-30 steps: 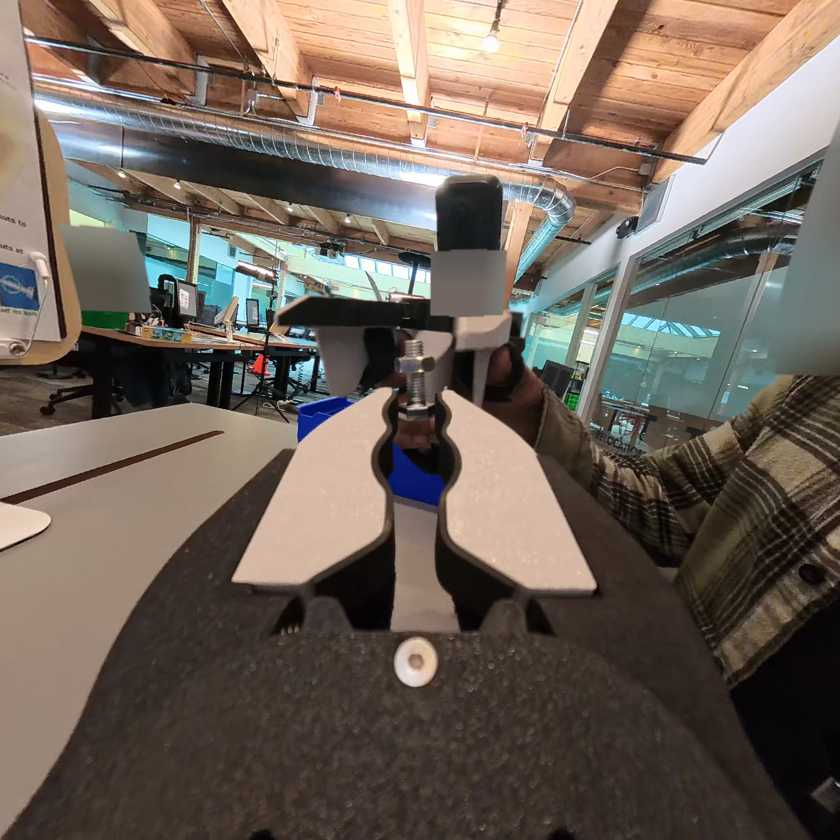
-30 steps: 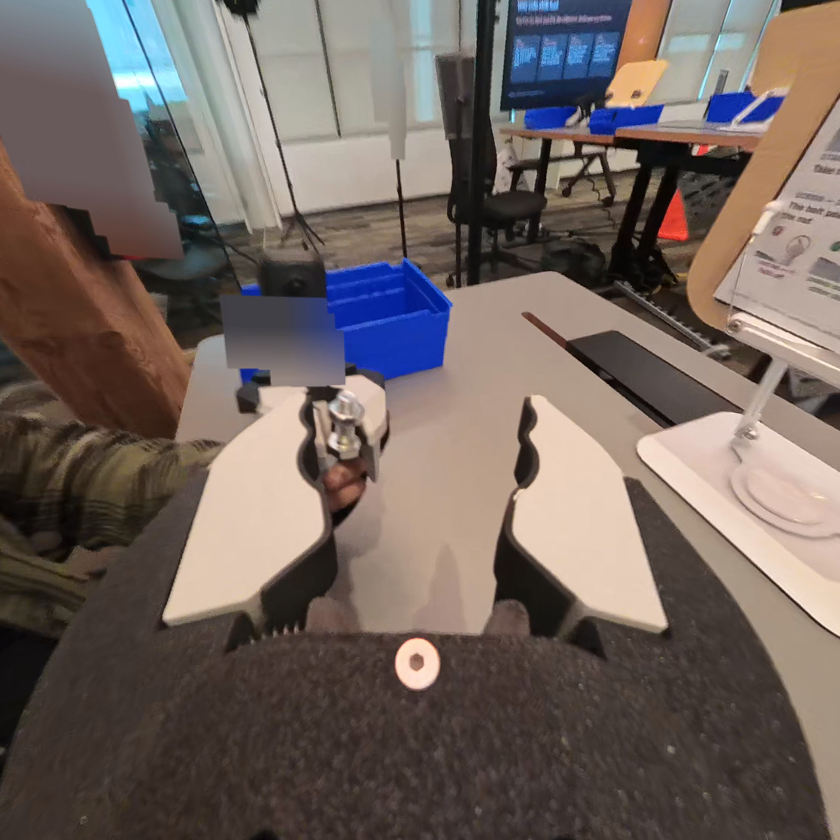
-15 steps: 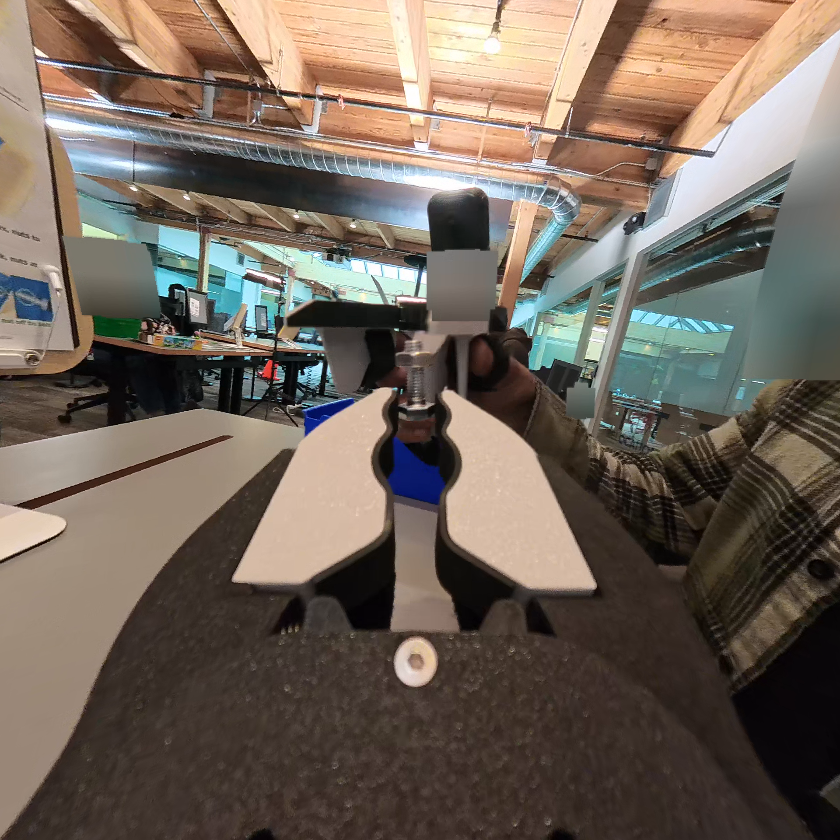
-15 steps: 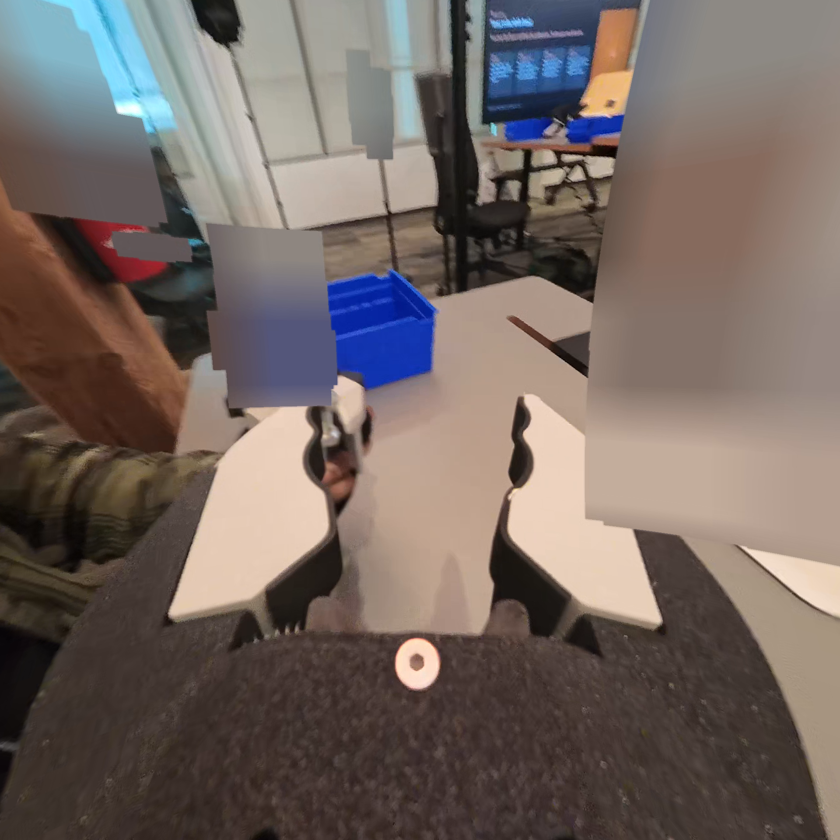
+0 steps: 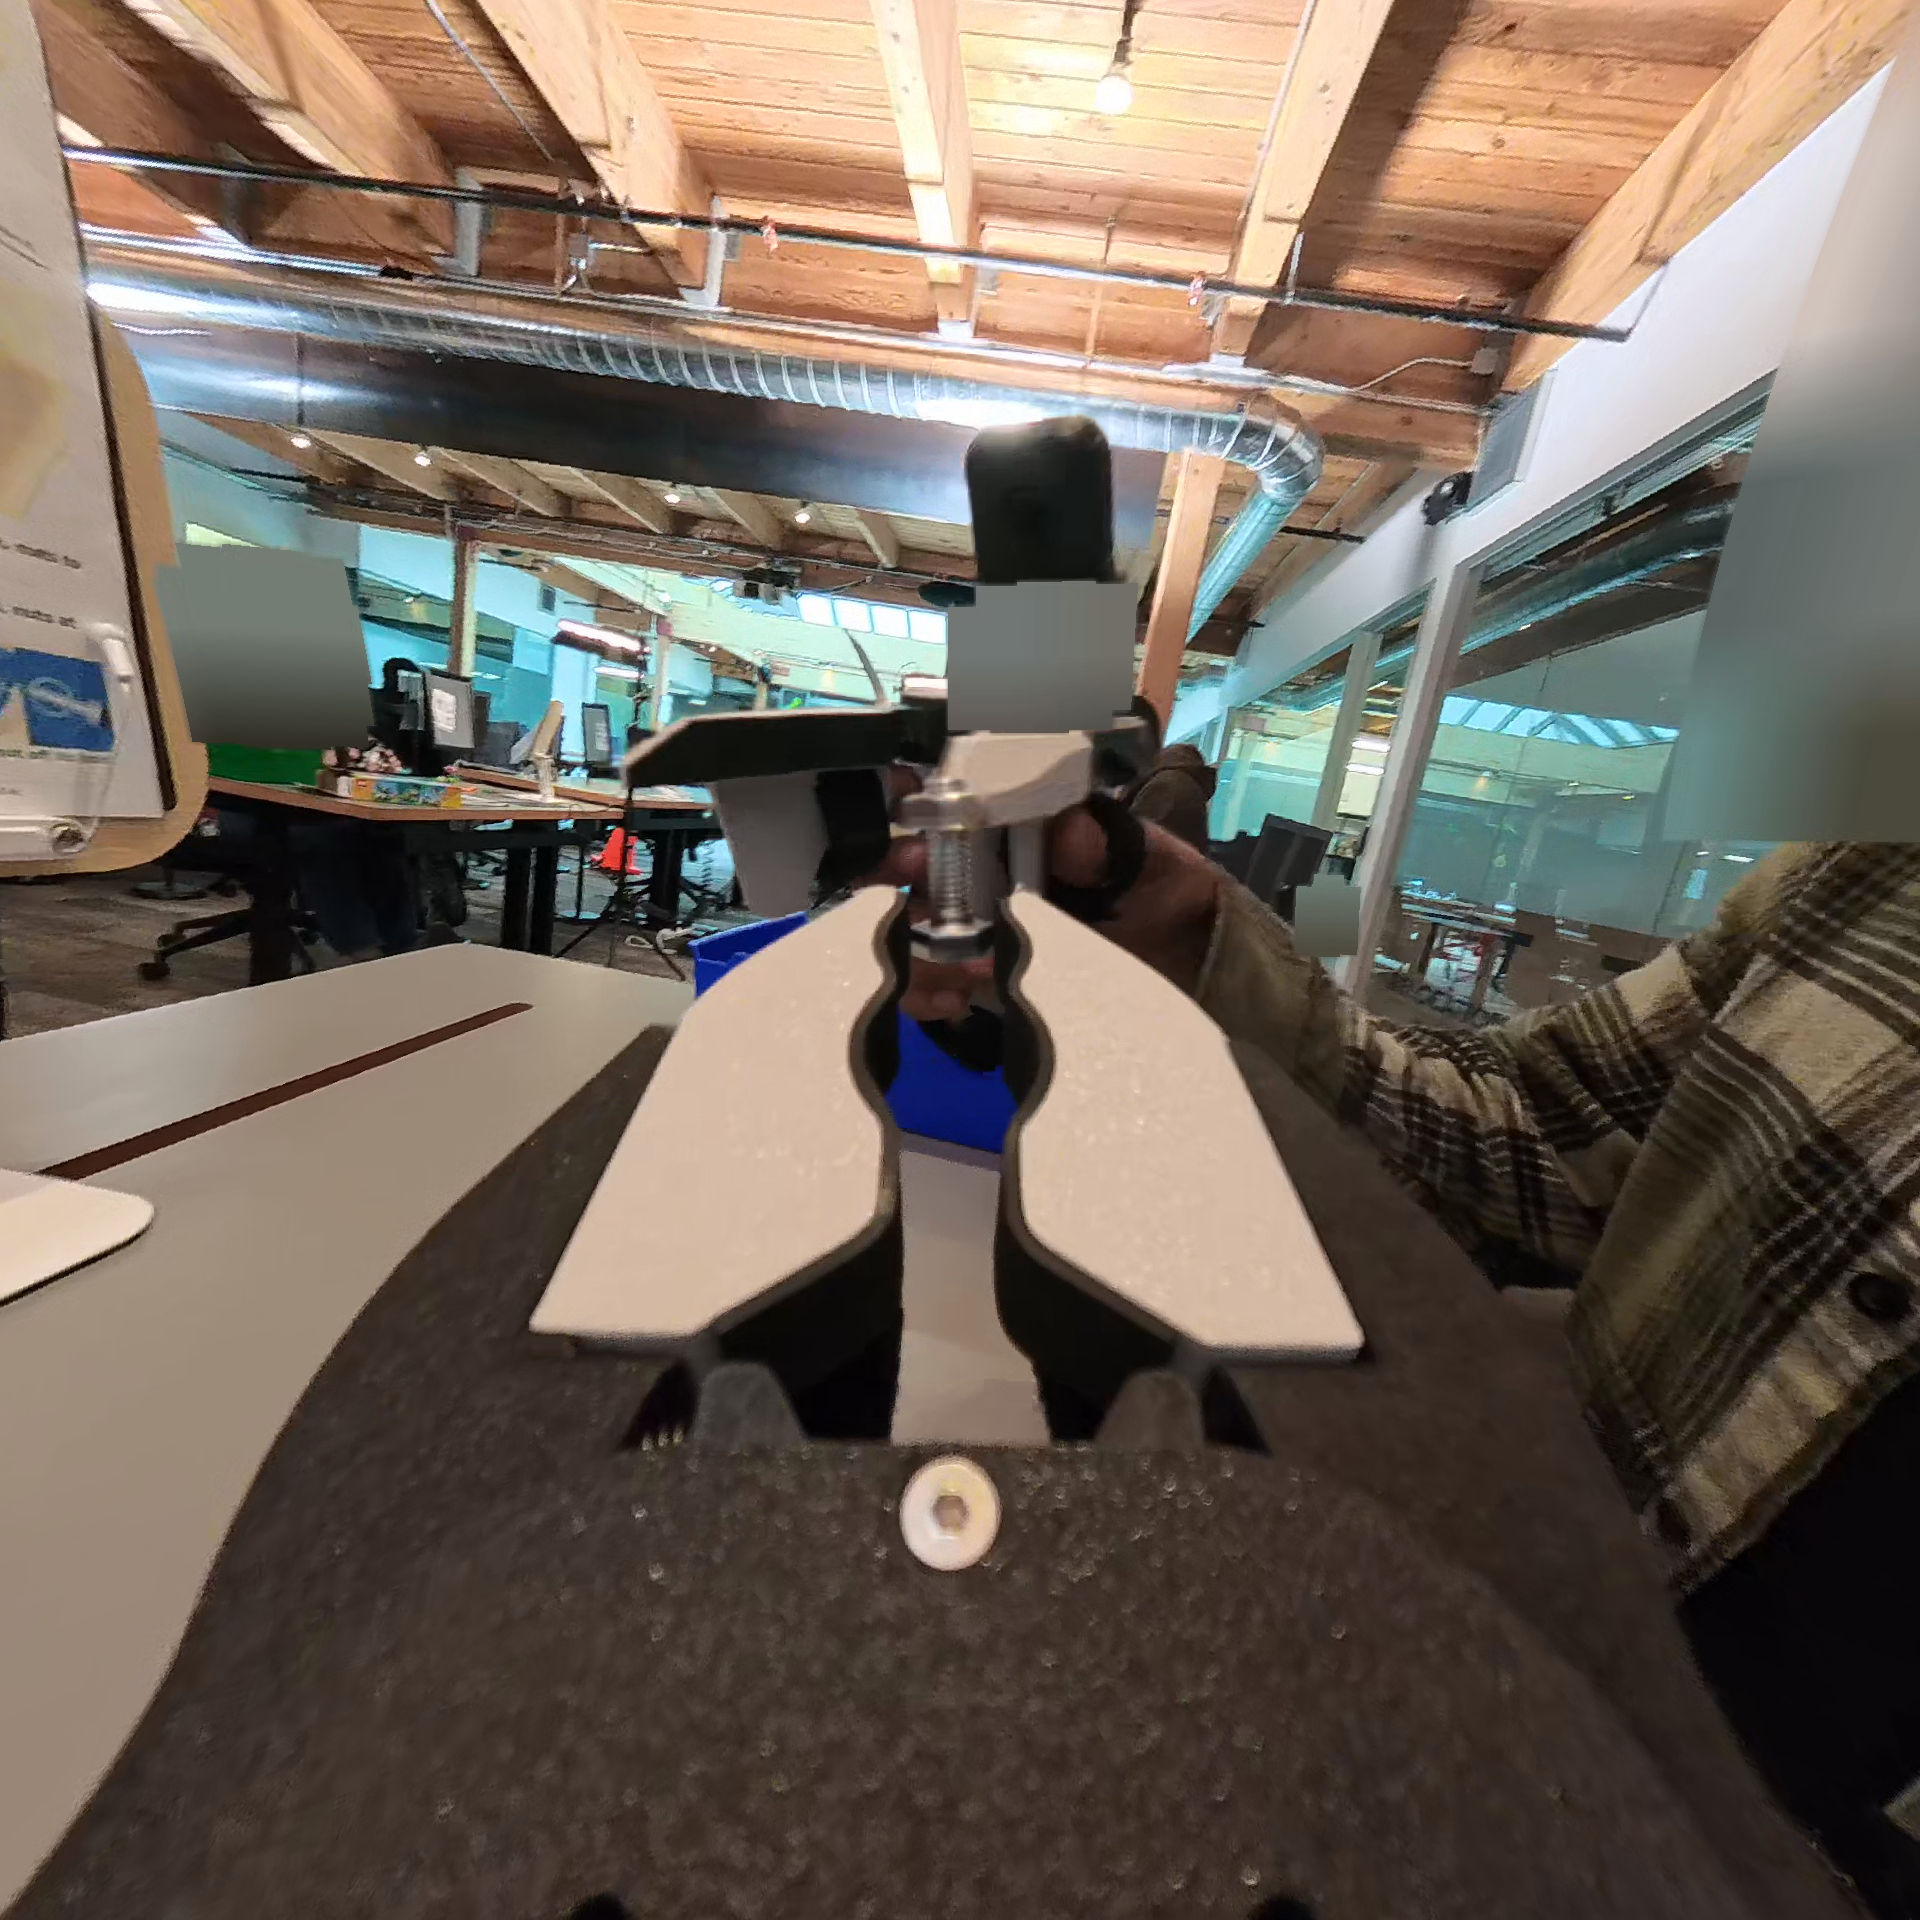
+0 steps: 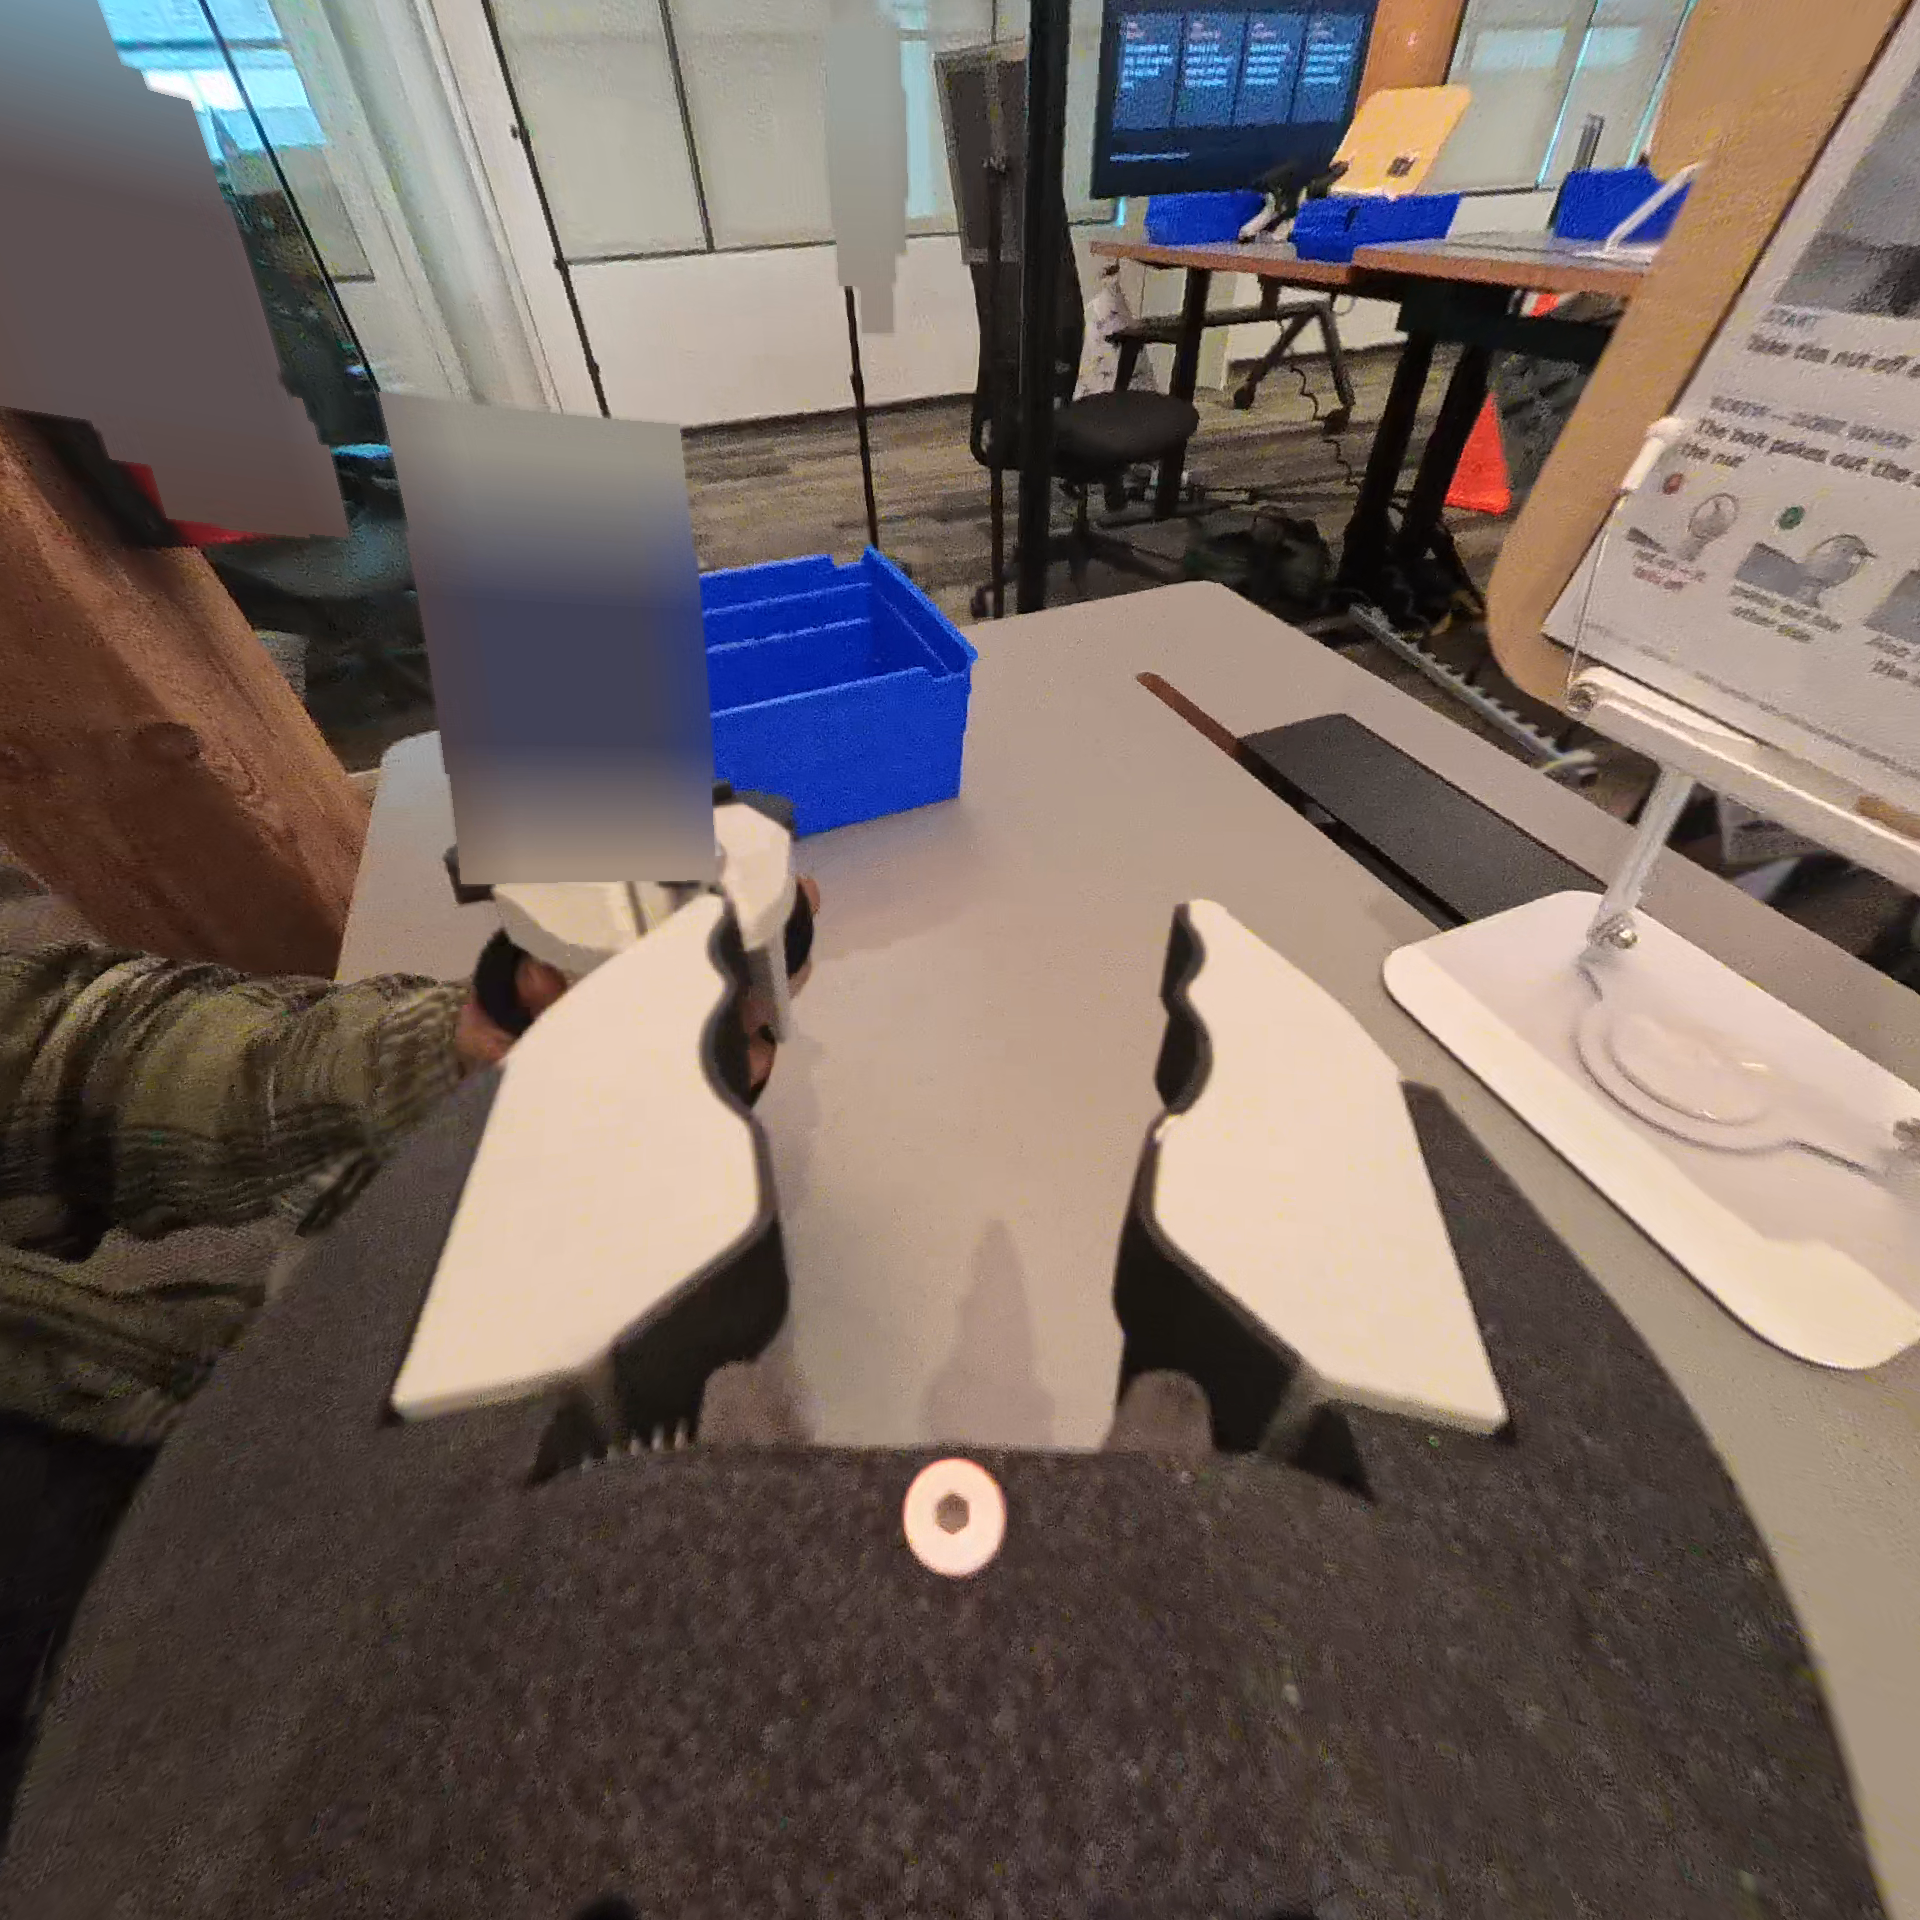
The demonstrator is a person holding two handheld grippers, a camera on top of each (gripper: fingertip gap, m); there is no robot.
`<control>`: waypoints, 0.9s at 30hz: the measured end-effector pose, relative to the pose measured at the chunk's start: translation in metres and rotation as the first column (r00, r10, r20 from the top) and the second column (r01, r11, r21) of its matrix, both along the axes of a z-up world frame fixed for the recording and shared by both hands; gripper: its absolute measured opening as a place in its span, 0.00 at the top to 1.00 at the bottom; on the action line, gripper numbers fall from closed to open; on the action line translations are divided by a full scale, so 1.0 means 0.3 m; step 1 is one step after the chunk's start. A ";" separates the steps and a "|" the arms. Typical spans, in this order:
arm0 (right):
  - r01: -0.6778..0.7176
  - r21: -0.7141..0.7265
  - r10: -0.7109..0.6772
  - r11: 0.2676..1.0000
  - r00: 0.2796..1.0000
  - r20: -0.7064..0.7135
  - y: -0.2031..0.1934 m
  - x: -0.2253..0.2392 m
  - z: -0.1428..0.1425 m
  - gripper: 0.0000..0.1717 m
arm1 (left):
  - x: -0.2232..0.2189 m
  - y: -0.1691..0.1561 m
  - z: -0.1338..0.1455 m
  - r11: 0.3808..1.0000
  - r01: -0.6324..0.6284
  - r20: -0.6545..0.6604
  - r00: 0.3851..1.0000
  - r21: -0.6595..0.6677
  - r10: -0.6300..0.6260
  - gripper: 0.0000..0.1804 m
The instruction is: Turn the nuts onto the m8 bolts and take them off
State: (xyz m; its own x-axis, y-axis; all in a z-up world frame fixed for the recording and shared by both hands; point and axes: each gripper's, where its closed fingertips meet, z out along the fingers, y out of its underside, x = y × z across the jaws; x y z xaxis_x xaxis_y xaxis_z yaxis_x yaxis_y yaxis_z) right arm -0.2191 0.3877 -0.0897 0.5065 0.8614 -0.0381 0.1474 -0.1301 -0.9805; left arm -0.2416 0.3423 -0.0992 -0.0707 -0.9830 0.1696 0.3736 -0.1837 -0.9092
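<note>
1. Steel, threaded and shiny: the silver M8 bolt (image 5: 943, 868) stands upright, its hex head pinched in the left gripper (image 5: 948, 940), whose jaws are narrow around it.
2. Up top sits the silver hex nut (image 5: 940, 808), with the right gripper (image 6: 956, 997) just beside it, jaws wide and holding nothing.
3. Judging by the metal: stiff, light, slippery, so take the nut by its flats.
4. Below, a smooth grey tabletop (image 6: 1049, 831) carries a blue plastic bin (image 6: 831, 691) at the far side, in an open office under a timber-beam ceiling (image 5: 935, 156).

one bolt (image 5: 943, 883), one nut (image 5: 940, 808), two tools (image 5: 948, 940)
</note>
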 end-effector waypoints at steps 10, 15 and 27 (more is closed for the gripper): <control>-0.041 -0.003 0.041 0.999 0.999 -0.028 -0.016 -0.024 0.014 0.56 | 0.003 -0.013 0.006 1.000 0.014 0.009 1.000 0.008 -0.015 0.92; -0.077 0.007 0.078 0.997 0.994 -0.070 -0.045 -0.023 0.044 0.56 | 0.005 -0.010 0.006 1.000 0.018 0.012 1.000 0.002 -0.018 0.92; -0.128 -0.003 0.128 0.992 0.990 -0.061 -0.068 -0.069 0.030 0.55 | 0.010 -0.015 0.004 1.000 0.021 0.009 1.000 0.003 -0.021 0.92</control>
